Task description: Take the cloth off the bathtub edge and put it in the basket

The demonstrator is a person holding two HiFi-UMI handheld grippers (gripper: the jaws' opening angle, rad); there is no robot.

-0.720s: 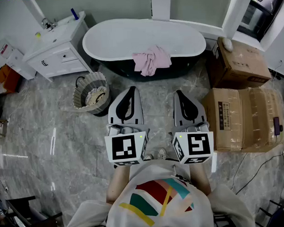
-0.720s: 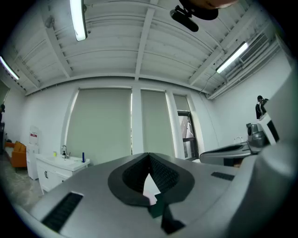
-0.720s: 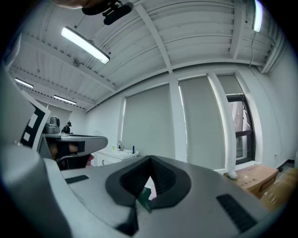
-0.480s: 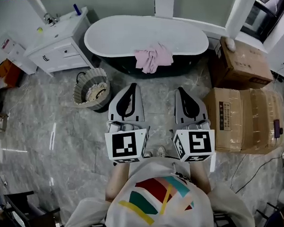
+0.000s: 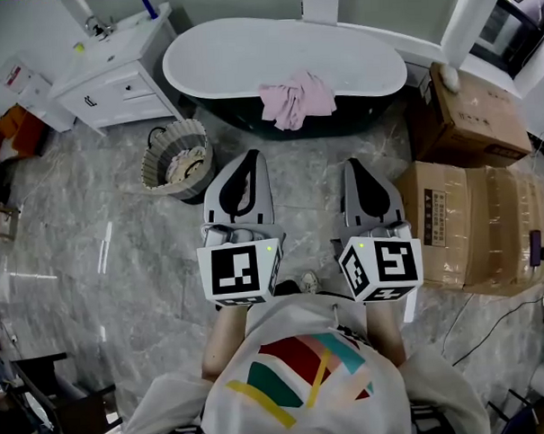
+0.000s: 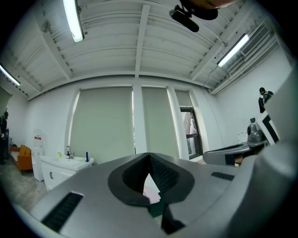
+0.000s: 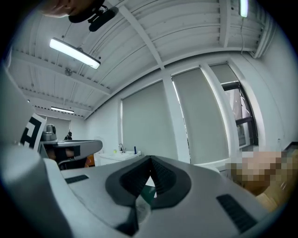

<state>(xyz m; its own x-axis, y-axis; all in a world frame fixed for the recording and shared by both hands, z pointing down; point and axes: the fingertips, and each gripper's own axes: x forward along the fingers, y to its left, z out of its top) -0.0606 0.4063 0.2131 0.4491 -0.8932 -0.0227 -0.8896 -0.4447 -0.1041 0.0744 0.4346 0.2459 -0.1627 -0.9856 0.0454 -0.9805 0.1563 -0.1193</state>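
A pink cloth (image 5: 297,99) hangs over the near edge of the white bathtub (image 5: 247,55) at the top of the head view. A woven basket (image 5: 173,158) with light laundry inside stands on the floor left of the tub. My left gripper (image 5: 250,157) and right gripper (image 5: 353,166) are held side by side, level, a stretch short of the tub, both shut and empty. In the left gripper view the jaws (image 6: 149,155) meet at the tips, with a bit of pink cloth visible through the gap. The right gripper's jaws (image 7: 150,160) also meet.
A white vanity cabinet (image 5: 117,70) with a sink stands at the upper left. Cardboard boxes (image 5: 475,221) are stacked on the right, another box (image 5: 465,113) behind them. The floor is grey marble tile (image 5: 103,264). A cable (image 5: 492,319) lies at the lower right.
The tub, cloth and basket have slid slightly upward and rightward in the head view as I shift forward. Both grippers stay shut and side by side.
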